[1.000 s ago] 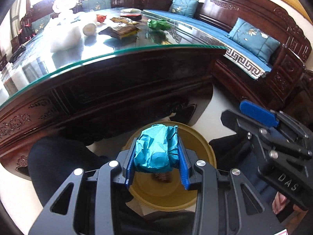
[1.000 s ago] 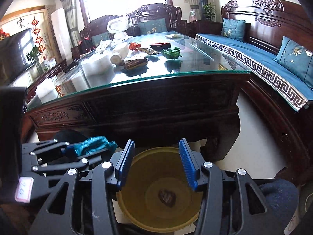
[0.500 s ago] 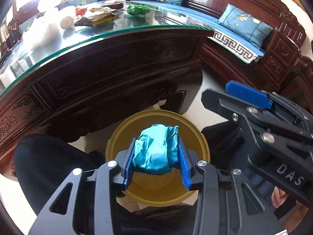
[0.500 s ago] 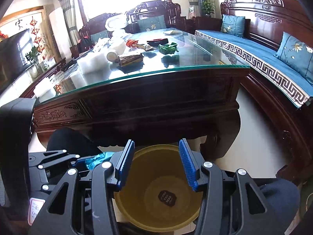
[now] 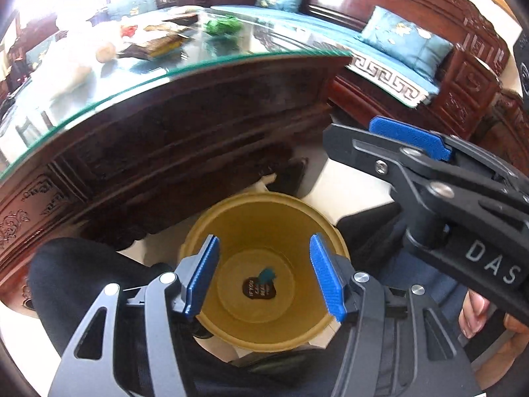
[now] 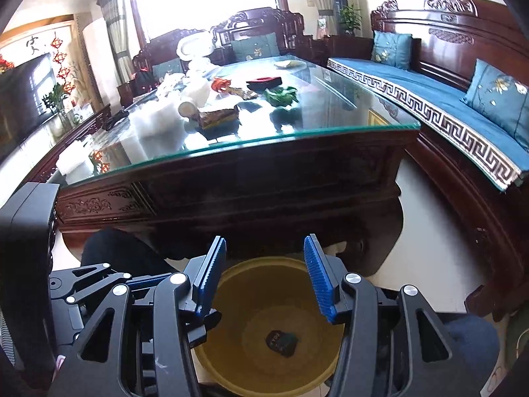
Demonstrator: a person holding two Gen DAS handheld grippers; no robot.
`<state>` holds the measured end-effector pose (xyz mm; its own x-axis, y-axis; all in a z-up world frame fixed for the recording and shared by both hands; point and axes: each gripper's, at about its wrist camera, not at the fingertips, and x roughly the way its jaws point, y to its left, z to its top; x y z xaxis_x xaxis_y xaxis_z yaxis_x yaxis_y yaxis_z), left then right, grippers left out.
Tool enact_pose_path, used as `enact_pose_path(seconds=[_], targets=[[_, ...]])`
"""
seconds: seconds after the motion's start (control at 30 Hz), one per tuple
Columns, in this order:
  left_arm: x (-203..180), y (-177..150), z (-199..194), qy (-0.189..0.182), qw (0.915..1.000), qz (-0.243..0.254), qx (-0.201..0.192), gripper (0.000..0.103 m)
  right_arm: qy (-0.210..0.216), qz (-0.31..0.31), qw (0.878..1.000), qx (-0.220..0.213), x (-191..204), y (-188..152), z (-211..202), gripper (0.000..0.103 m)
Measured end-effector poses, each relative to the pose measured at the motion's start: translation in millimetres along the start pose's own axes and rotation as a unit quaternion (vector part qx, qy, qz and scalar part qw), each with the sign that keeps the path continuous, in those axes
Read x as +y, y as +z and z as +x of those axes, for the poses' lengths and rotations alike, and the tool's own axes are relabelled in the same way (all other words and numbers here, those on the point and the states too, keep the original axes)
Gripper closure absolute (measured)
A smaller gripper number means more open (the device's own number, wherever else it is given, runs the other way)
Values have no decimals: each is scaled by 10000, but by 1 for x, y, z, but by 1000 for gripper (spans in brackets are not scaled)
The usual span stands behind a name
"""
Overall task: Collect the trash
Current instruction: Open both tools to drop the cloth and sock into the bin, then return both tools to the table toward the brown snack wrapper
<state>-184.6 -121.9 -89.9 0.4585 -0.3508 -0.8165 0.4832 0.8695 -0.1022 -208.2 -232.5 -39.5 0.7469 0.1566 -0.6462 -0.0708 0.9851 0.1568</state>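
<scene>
Left wrist view: the left gripper point(image 5: 263, 276) hangs over the mouth of the yellow waste bin point(image 5: 205, 231), and its blue pads point(image 5: 201, 278) are spreading apart with nothing between them. A second ago those pads were clamped on a crumpled teal paper ball; that ball point(image 5: 267, 274) now shows as a small teal scrap at the bottom of the bin, at about 1 o'clock of the dark printed wrapper point(image 5: 259, 292) lying there. So this piece has been dropped, and the release is all but finished.

From the right wrist camera, the right gripper point(image 6: 264, 278) holds over the same bin, jaws partly open and empty, as they were a second ago. The person's dark trouser legs point(image 5: 82, 274) flank the bin at 9 and 3 o'clock.

More rubbish waits on the glass-topped table point(image 6: 347, 125), towards 12 o'clock: a crumpled green wrapper point(image 6: 281, 96), a red scrap point(image 6: 221, 83), a brown snack packet point(image 6: 218, 117) and white tissue point(image 6: 158, 119). My reading is that one item is done, several remain, and either gripper is free to go for the next.
</scene>
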Motion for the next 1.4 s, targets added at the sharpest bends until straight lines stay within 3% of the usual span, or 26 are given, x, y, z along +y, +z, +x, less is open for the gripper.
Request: enact_pose_path(seconds=[0.2,0.4,0.7,1.0,1.4], targets=[[36,24,-19,485,9972,-370,-432,46,201,-233,9995,-74,21,32,15,54],[87,56,-36,1004,9881,-826,-821,46,376,-426,9983,-115,44,71,40,54],[159,105,-34,1434,9744,-1412,-1001,46,498,-525,9974,41,67,127,97,50],[204,137,-8,1475,9714,-1650,-859,46,532,-555,9966,301,72,153,150,48],[221,148,13,1478,9708,-1733,-748,46,417,-618,9967,328,69,166,179,31]])
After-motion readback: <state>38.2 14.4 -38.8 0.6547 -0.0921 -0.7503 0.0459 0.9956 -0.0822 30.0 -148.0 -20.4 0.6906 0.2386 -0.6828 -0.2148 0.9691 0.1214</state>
